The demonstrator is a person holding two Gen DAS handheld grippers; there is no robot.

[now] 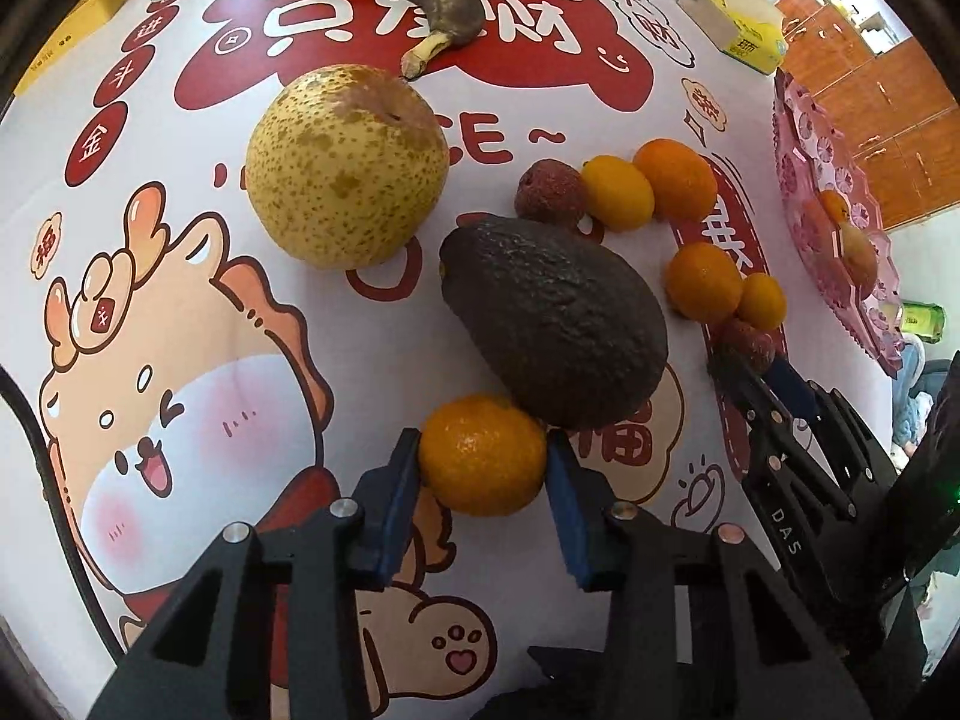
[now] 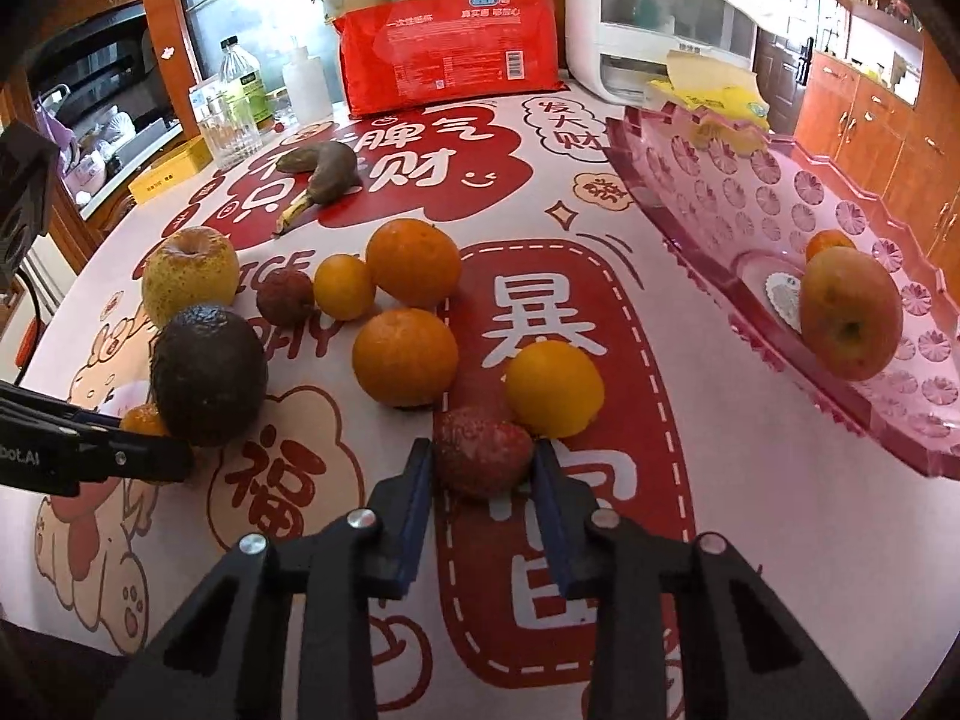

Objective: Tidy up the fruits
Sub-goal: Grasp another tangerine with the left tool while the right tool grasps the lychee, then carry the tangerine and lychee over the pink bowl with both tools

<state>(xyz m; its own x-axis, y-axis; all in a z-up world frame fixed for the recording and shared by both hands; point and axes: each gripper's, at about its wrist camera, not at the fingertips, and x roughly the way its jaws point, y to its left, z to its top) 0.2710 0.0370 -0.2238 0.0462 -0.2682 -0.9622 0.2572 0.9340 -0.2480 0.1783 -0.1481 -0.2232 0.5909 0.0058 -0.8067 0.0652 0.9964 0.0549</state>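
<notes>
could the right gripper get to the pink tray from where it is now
Probably yes. The right gripper is shut on a lychee, and the tablecloth between it and the pink tray looks bare.

surface: table [image 2: 750, 540] under a white and red cartoon-print cloth
fruit on the cloth: pear [image 1: 347, 165], avocado [image 1: 555, 324], blackened banana [image 1: 414, 0], several oranges, two lychees
nearest orange [image 1: 483, 455]: touching the avocado
near lychee [image 2: 483, 459]: beside a yellow-orange fruit [image 2: 553, 389]
right edge: pink tray [image 2: 708, 180]
far side: red packet [image 2: 450, 54], glasses, bottles, tissue box [image 1: 738, 24]
</notes>
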